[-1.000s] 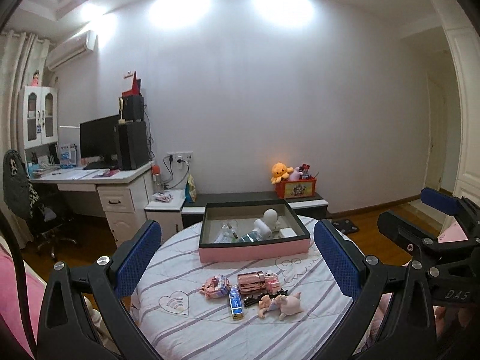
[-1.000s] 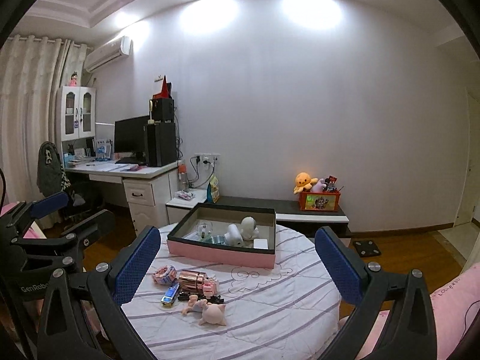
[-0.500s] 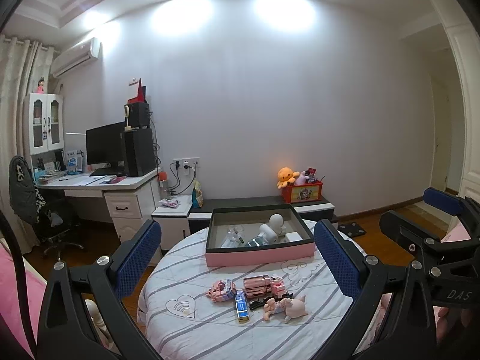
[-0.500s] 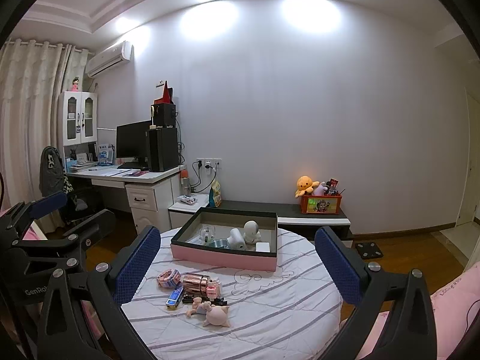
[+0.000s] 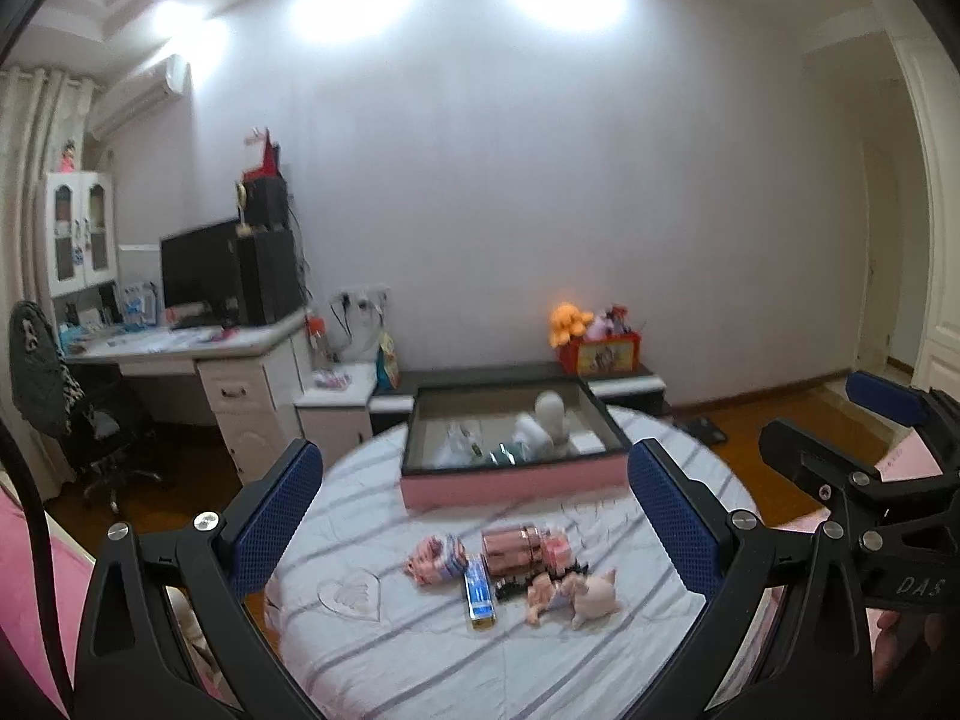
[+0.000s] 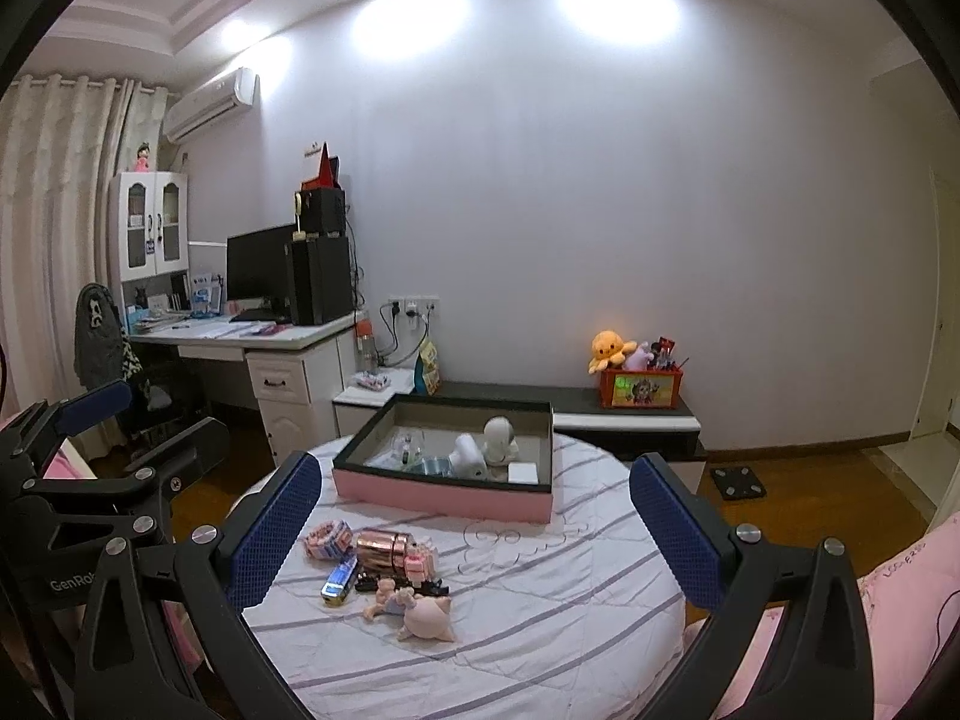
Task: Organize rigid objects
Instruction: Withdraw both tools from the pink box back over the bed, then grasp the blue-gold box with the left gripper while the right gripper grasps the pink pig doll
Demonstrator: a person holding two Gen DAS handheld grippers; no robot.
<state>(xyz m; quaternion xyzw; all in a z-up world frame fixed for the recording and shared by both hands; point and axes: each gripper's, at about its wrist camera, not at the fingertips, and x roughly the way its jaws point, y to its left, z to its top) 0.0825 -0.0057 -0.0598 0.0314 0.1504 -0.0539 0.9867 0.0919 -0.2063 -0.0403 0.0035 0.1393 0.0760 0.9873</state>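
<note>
A round table with a striped white cloth [image 5: 420,654] [image 6: 540,600] holds a cluster of small objects: a rose-gold cylinder [image 5: 513,549] [image 6: 384,549], a pink block toy [image 5: 441,558] [image 6: 327,539], a blue stick [image 5: 479,591] [image 6: 339,582] and a pink pig figure [image 5: 591,591] [image 6: 427,617]. Behind them stands a pink box [image 5: 510,483] [image 6: 444,498] with several items inside. My left gripper [image 5: 474,510] is open and empty, above the table's near side. My right gripper [image 6: 474,525] is open and empty too. Each gripper shows at the edge of the other's view.
A desk with a monitor [image 6: 258,270] and a chair [image 5: 78,396] stands at the left. A low shelf along the wall carries an orange plush and a red toy box [image 6: 639,387]. Pink bedding [image 6: 900,600] lies at the right.
Both views have shifted slightly upward, so the table and toys sit lower in frame. Both grippers stay open and empty; nothing on the table has moved.
</note>
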